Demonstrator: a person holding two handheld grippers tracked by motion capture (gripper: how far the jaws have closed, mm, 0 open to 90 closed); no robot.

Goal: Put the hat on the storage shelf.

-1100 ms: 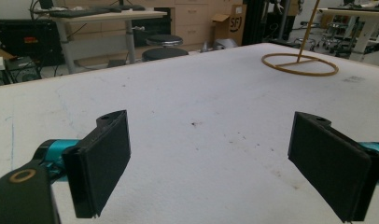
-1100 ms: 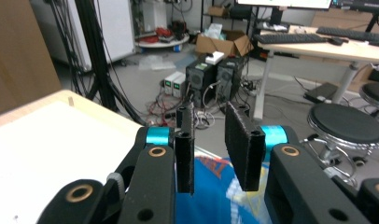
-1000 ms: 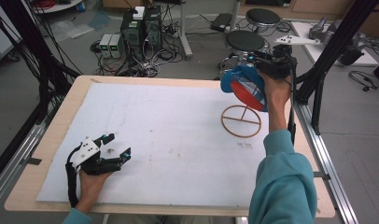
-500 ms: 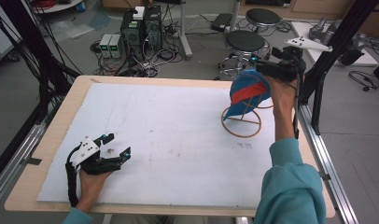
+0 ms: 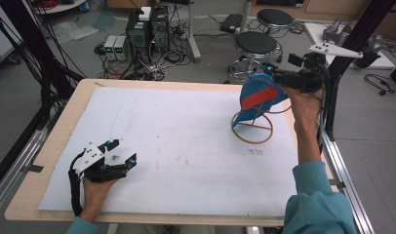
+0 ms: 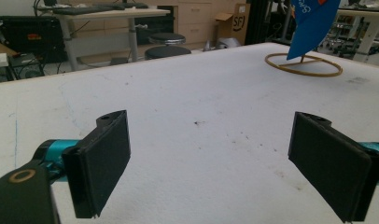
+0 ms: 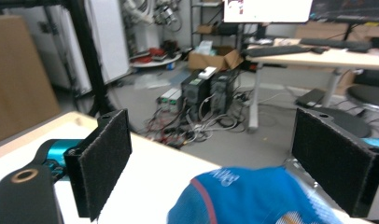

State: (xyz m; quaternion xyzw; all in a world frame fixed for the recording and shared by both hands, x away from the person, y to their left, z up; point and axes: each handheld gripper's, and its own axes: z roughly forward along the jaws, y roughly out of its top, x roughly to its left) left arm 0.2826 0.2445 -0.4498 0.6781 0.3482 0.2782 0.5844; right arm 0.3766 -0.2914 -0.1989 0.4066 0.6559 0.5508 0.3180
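Both tools, left (image 5: 119,152) and right (image 5: 273,72), gape wide. I count one cap (image 5: 258,98) on one stand (image 5: 252,128). Right's jaws have just been opening, releasing the cap they held earlier.

A grey floor (image 5: 201,63) spreads across the top of the high view; at upper centre two black computer towers (image 5: 148,30) stand amid tangled cables (image 5: 152,66), with small pale boxes (image 5: 116,47) to their left; two round black stools (image 5: 256,45) sit right of centre; black frame posts (image 5: 35,53) cross the upper left; a wooden-edged table (image 5: 49,141) under a white sheet (image 5: 186,146) takes the lower half. In the right gripper view, upper right, a desk (image 7: 318,57) carries a keyboard (image 7: 276,50); a bright screen (image 7: 267,10), possibly a monitor, glows above; a cardboard box (image 7: 211,60) lies behind.
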